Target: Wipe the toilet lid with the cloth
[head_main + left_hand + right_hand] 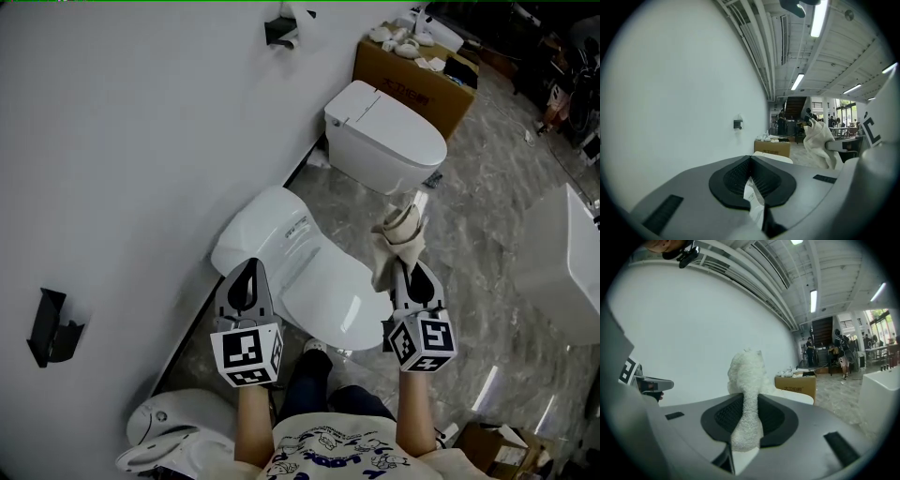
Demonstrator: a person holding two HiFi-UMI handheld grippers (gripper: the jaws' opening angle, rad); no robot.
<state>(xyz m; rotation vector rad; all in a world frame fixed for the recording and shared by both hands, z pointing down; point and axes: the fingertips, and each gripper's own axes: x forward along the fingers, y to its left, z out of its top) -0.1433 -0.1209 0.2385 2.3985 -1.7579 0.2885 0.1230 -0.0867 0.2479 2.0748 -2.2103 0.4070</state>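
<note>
Right gripper [412, 277]: jaws pinched on the cloth [398, 230]; a wad sticks out past the tips and a tail hangs down.
Left gripper [249, 277]: jaws pressed together, nothing between them, held over the 9 o'clock side of the lid.
Toilet lid [323, 281]: closed, glossy white, centre of head view, directly under both grippers.
Cloth position: at the lid's 2 o'clock edge. It looks raised off the surface, but I can't confirm whether it touches.
Progress: cloth is picked up and brought to the toilet. No streaks or wet marks show, so I judge the wipe itself is all still to do.
Next: lower the right gripper until the cloth presses flat on the lid, then sweep from 3 to 9 o'clock.
Risk: only a narrow wad of cloth is exposed, so the jaw tips may touch the lid.
Second toilet [384, 136]: 1 o'clock of the first, lid closed, not involved.
Cardboard box [412, 89]: 1 o'clock, against the wall, closed. Small white items [403, 39] lie on top; contents not visible.
Wall holder [52, 323]: 8 o'clock, black, contents can't be made out.
</note>
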